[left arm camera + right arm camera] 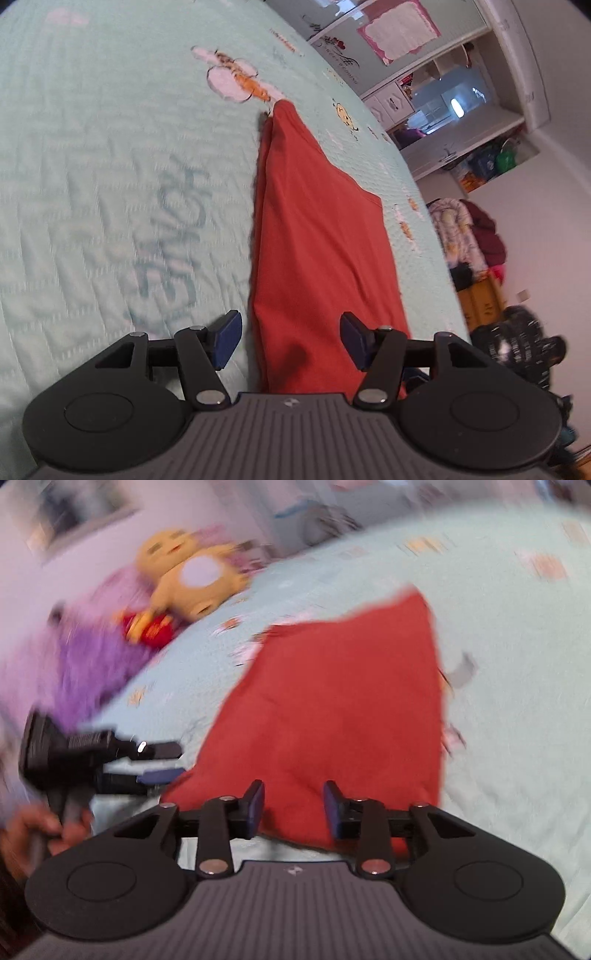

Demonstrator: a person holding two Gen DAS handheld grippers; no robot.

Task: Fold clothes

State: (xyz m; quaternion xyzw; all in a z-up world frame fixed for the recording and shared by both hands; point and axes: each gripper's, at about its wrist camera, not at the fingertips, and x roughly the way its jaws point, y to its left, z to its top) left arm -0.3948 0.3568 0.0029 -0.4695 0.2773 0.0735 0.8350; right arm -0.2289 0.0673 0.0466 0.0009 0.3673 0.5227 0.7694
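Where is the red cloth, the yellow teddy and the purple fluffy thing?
Red cloth (332, 709): right wrist view, middle of the fabric.
Yellow teddy (192, 579): right wrist view, pale patch on its belly.
Purple fluffy thing (88, 664): right wrist view, middle of the fluff.

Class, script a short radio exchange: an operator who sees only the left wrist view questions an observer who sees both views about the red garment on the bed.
Operator: The red garment lies beyond my left gripper. Where is the right gripper?
Observer: The right gripper hangs over the garment's near edge, jaws apart, gripping nothing.
Operator: How does my gripper look from there?
Observer: It sits side-on by the garment's near left corner, with a hand on its handle.
Operator: Anything else on the bed?
Observer: A yellow stuffed toy lies beyond the garment, towards the left.
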